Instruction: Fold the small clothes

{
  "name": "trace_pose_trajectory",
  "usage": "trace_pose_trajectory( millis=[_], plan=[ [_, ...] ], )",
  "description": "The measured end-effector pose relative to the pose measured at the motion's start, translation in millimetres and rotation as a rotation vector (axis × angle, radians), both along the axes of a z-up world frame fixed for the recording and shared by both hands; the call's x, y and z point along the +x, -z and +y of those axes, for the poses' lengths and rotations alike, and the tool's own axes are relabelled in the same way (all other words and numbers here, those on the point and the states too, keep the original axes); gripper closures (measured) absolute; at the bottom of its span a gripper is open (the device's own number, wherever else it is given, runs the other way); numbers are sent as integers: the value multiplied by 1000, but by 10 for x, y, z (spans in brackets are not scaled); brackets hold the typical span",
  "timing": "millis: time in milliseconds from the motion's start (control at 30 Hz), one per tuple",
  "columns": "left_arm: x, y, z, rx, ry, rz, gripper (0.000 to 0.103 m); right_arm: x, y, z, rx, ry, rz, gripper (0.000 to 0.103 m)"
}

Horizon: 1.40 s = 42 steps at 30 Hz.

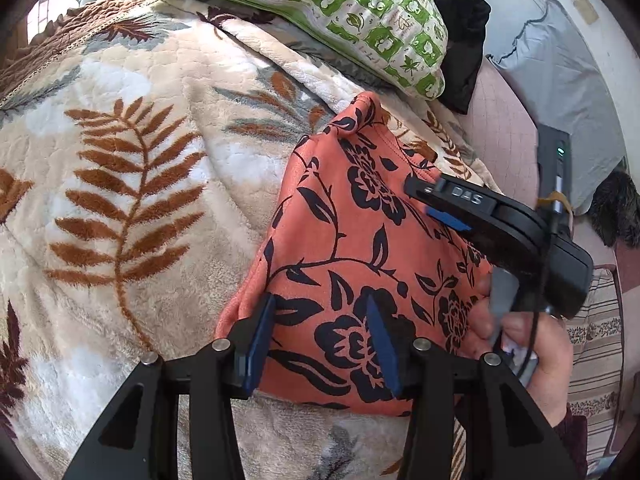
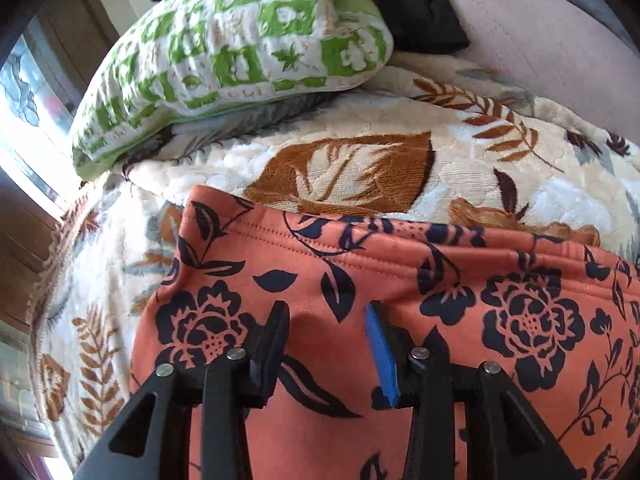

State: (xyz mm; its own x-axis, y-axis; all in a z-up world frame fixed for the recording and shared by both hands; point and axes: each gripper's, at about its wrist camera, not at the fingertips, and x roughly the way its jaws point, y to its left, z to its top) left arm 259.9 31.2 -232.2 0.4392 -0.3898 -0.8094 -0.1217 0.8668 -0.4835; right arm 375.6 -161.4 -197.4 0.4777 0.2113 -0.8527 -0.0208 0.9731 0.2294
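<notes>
Leftward, bare blanket [image 1: 120, 200] lies beyond the garment [image 1: 340, 240] edge

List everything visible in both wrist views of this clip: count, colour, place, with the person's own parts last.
Garment: one, orange with black flowers, lying on the blanket under both grippers.
Blanket: one, cream fleece with brown leaves, covering the bed.
Pillow: one, green and white, beyond the garment.
Dark cloth: one, black, behind the pillow.
Grey sheet: one, far right.
Left gripper: black, blue pads, jaws apart over the garment's near edge.
Right gripper: black, jaws apart over the garment.
Hand: one, holding the right gripper's handle.
</notes>
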Motion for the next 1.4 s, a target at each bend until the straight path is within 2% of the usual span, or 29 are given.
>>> trace_pose_trajectory(
  millis=[100, 200, 333, 400, 433, 567, 633, 800, 867, 967, 1033, 1100, 1200, 1300, 1400],
  plan=[
    [-13, -21, -44, 29, 3, -9, 55, -207, -182, -447, -50, 79, -65, 60],
    [-37, -32, -63, 52, 4, -19, 55, -478, -273, -1088, -110, 210, -96, 60],
    [-53, -18, -112, 93, 11, -29, 55, -745, -173, -2033, -171, 420, -28, 60],
    [-43, -2, -152, 119, 18, -30, 55, -854, 3, -2366, -176, 463, 63, 59],
    [-39, 6, -173, 135, 21, -30, 55, -928, 66, -2469, -143, 446, 83, 59],
    [-46, -21, -176, 145, 15, -42, 55, -1213, -142, -2403, -113, 409, -10, 59],
    [-91, -57, -142, 142, 5, -49, 55, -1440, -279, -2277, -5, 374, -73, 53],
    [-352, -240, -103, 154, 8, -115, 55, -2059, -345, -2000, 189, 253, -109, 45],
    [-524, -266, -66, 114, 17, -129, 54, -2376, -299, -1958, 264, 252, -110, 38],
    [-727, -203, -38, 37, 9, -97, 53, -2701, -100, -2040, 389, 305, -82, 37],
    [-875, -109, -56, 5, 17, -73, 53, -2783, 42, -2122, 426, 357, -43, 37],
    [-989, 6, -50, -63, 19, -41, 53, -2820, 146, -2233, 499, 419, -26, 37],
    [-966, 156, -35, -212, 3, 19, 53, -2805, 306, -2403, 608, 490, -5, 36],
    [-848, 191, -43, -270, -16, 13, 53, -2787, 508, -2573, 696, 588, 21, 35],
    [-675, 328, -33, -379, -52, 59, 52, -2756, 592, -2731, 812, 645, -20, 35]
  ],
)
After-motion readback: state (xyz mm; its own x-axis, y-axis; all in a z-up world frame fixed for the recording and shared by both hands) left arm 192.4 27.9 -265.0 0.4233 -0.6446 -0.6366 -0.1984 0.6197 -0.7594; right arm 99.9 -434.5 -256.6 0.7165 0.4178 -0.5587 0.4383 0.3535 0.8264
